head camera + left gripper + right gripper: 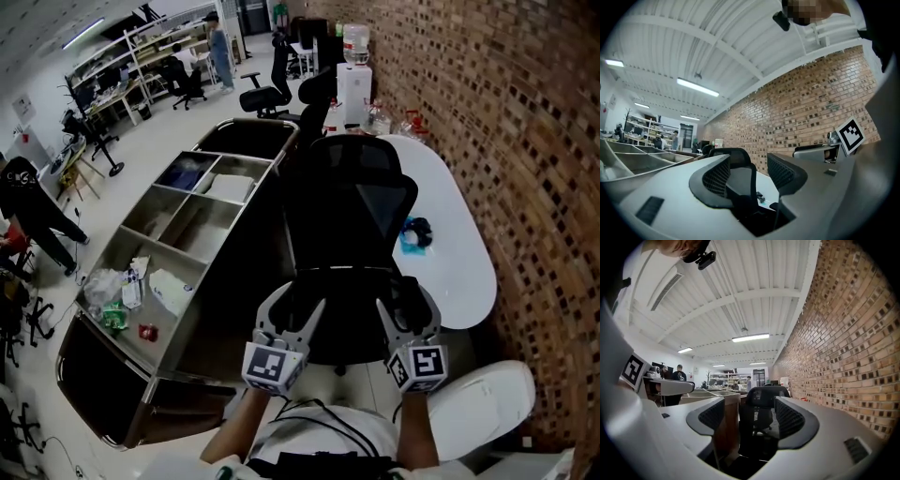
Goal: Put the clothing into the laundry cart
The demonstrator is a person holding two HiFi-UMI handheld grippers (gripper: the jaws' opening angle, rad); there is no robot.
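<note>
A black office chair (361,220) stands right in front of me, and dark clothing (314,202) seems to hang over its back and left side; black on black, its edges are hard to make out. The long metal cart (187,225) with several compartments runs along the chair's left. My left gripper (292,319) hovers open at the seat's near left edge, nothing between its fingers. My right gripper (405,307) is open too, at the seat's near right. In the left gripper view the left gripper (743,176) frames the chair (740,161). In the right gripper view the right gripper (750,420) does the same with the chair (764,397).
A white oval table (459,253) stands against the brick wall on the right, with a small blue and black item (414,234) on it. A water dispenser (354,84) and other office chairs (267,94) stand behind. People are at the far left. A white rounded seat (478,403) is near my right.
</note>
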